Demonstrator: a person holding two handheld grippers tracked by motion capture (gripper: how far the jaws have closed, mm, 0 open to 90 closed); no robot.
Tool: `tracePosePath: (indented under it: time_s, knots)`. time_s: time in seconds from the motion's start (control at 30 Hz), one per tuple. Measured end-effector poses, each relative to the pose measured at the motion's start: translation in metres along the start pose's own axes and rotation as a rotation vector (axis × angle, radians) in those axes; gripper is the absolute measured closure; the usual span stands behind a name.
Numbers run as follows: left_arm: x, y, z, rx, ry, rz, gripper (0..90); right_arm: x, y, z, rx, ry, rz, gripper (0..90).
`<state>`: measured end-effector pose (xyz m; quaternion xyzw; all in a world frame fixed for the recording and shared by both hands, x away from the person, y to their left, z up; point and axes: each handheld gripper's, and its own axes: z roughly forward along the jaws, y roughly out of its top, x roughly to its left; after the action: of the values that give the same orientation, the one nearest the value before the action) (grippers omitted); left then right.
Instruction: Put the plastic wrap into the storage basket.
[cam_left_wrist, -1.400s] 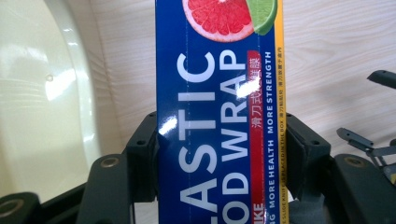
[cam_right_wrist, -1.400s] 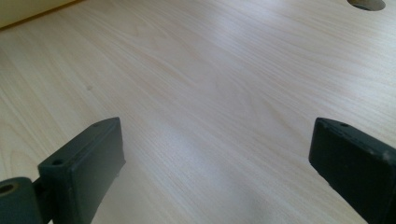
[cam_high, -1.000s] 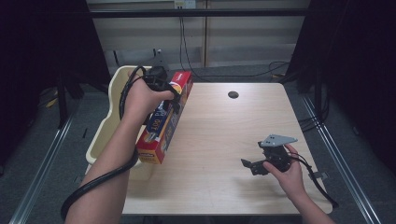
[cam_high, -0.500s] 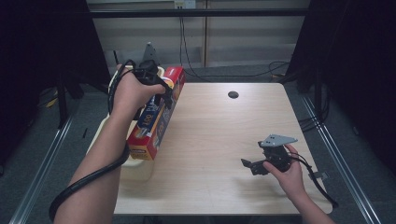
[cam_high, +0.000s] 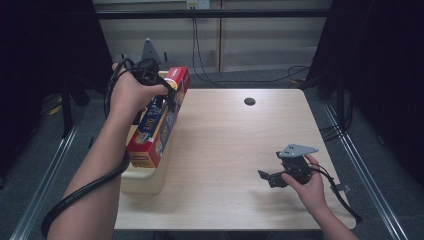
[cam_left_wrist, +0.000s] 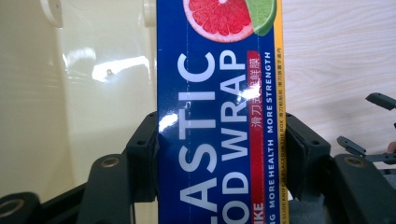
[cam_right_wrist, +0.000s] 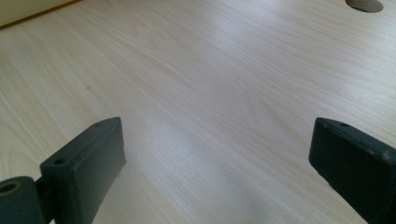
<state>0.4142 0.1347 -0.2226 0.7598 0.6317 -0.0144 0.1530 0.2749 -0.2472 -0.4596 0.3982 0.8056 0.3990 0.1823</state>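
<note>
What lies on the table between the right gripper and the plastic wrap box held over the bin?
Nothing: in the high view, bare wood runs from the right gripper to the plastic wrap box, clamped in the left gripper.

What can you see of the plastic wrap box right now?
The plastic wrap box is a long cardboard carton, blue-faced with red ends, a yellow edge, white lettering and a grapefruit-and-lime picture. The left gripper clamps its long sides. It slants above the cream bin at the table's left edge; contact with the bin is unclear.
</note>
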Motion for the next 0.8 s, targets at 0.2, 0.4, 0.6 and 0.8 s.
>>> tracePosePath:
  time_s: [0.2, 0.4, 0.6, 0.8]
  knots:
    - [0.005, 0.001, -0.006, -0.013, 0.012, -0.005, 40.9, 0.000, 0.000, 0.000, 0.001, -0.001, 0.001, 3.2]
    - [0.011, 0.000, -0.011, -0.019, 0.019, -0.020, 40.9, 0.000, 0.000, 0.000, 0.003, -0.001, 0.002, 3.2]
    - [0.018, -0.002, -0.015, -0.025, 0.029, -0.036, 40.9, 0.000, 0.000, 0.000, 0.005, -0.004, 0.002, 3.2]
    - [0.026, -0.003, -0.019, -0.027, 0.037, -0.051, 40.9, 0.000, 0.000, 0.001, 0.007, -0.002, 0.000, 3.2]
